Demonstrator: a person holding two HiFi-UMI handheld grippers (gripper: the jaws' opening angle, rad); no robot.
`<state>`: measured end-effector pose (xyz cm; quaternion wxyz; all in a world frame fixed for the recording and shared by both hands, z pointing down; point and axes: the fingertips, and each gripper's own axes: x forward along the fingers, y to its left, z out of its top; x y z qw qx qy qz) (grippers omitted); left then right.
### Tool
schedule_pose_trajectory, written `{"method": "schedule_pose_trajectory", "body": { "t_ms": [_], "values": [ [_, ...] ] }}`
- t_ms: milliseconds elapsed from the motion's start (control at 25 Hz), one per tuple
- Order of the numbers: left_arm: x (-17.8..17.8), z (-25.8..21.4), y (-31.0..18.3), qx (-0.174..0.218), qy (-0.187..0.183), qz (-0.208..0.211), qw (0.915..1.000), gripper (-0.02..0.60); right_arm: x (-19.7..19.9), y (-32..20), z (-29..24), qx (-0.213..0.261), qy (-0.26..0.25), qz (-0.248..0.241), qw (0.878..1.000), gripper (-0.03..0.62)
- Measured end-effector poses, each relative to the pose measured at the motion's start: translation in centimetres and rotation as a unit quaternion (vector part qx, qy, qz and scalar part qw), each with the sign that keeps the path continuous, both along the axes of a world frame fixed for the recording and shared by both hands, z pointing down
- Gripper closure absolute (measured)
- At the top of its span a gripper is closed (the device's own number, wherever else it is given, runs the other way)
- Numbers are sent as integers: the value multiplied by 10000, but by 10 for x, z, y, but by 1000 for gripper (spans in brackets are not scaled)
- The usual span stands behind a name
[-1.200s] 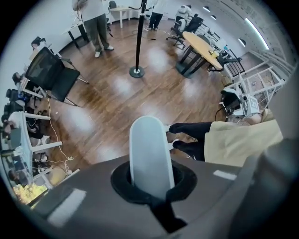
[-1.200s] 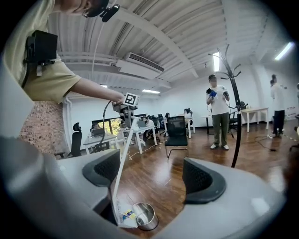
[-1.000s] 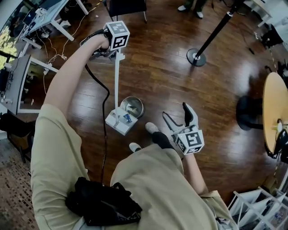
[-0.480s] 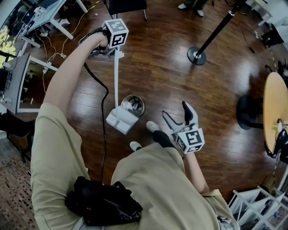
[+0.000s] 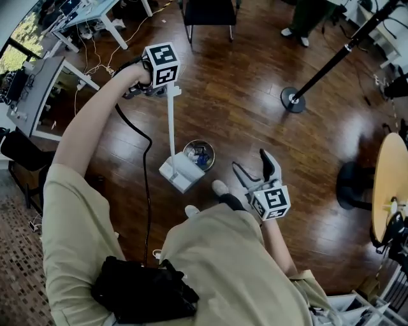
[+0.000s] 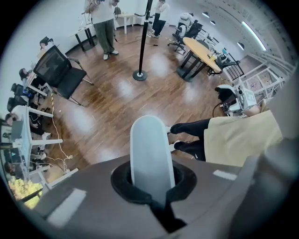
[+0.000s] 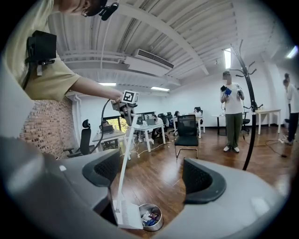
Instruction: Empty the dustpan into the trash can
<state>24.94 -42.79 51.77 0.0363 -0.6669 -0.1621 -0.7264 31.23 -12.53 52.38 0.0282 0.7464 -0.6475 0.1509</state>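
My left gripper (image 5: 167, 89) is shut on the top of the white dustpan handle (image 5: 170, 121), arm held out over the floor. In the left gripper view the handle (image 6: 150, 154) sits clamped between the jaws of the left gripper (image 6: 152, 186). The white dustpan (image 5: 180, 172) leans against the near left rim of the small metal trash can (image 5: 199, 155), which holds coloured scraps. My right gripper (image 5: 252, 167) hangs open and empty to the can's right. The right gripper (image 7: 152, 175) looks at the dustpan (image 7: 127, 214) and the can (image 7: 152, 217) between its open jaws.
A black stanchion pole with a round base (image 5: 293, 100) stands at the far right. A black chair (image 5: 210, 13) is at the far side and a round wooden table (image 5: 389, 178) at the right edge. Desks and cables line the left. My shoes (image 5: 220, 188) are beside the can.
The scraps that lay in the dustpan are now in the can. The dustpan tipped up against the can's rim as my left gripper moved the handle. The right gripper shifted a little.
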Motion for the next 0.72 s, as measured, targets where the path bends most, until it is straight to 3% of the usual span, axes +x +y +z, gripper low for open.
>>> {"method": "schedule_pose_trajectory", "body": {
  "t_ms": [360, 600, 720],
  "values": [
    [-144, -31, 55, -829, 166, -158, 9963, 581, -56, -44, -15, 162, 140, -834, 9963, 189],
    [-196, -44, 105, -1438, 483, -643, 9863, 581, -77, -55, -18, 224, 137, -1271, 9915, 189],
    [-223, -49, 112, -1397, 521, -828, 9853, 581, -96, -62, -18, 237, 104, -1511, 9882, 189]
  ]
}}
